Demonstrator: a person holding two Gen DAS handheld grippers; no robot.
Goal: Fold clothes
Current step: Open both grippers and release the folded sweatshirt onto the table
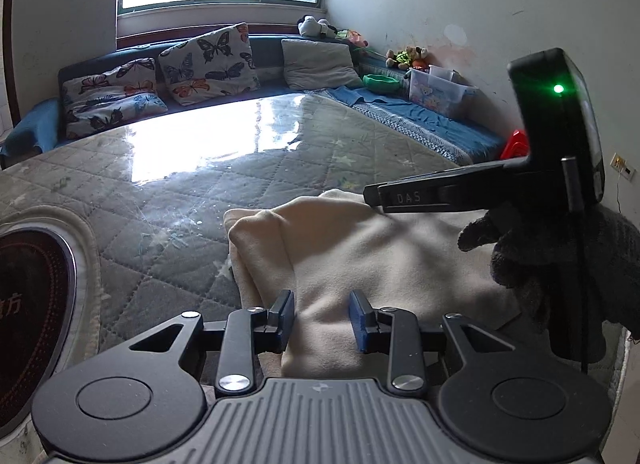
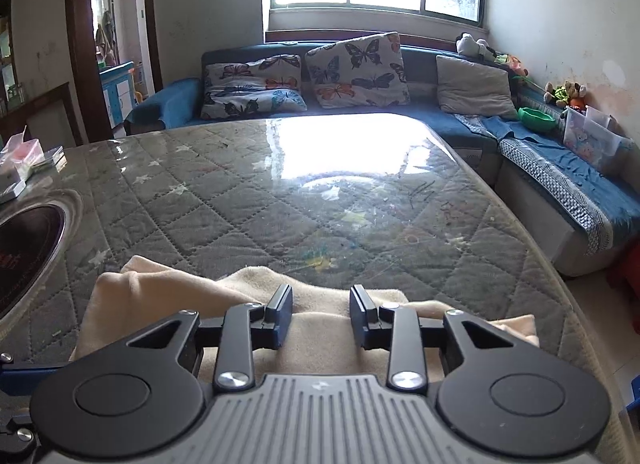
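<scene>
Cream fleece garment [image 1: 360, 260], folded into a thick bundle, on the near edge of the quilted grey table [image 1: 168, 184] under clear plastic. Far left, a dark round hotplate [image 1: 28, 300] set into the tabletop. Left gripper [image 1: 322, 320] low over the cloth's near part, fingers parted, nothing clamped. Right gripper [image 2: 321, 316] likewise spread and empty above the bundle, its dark-gloved hand [image 1: 560, 252] at right. Blue sofa [image 2: 440, 120] beyond.
</scene>
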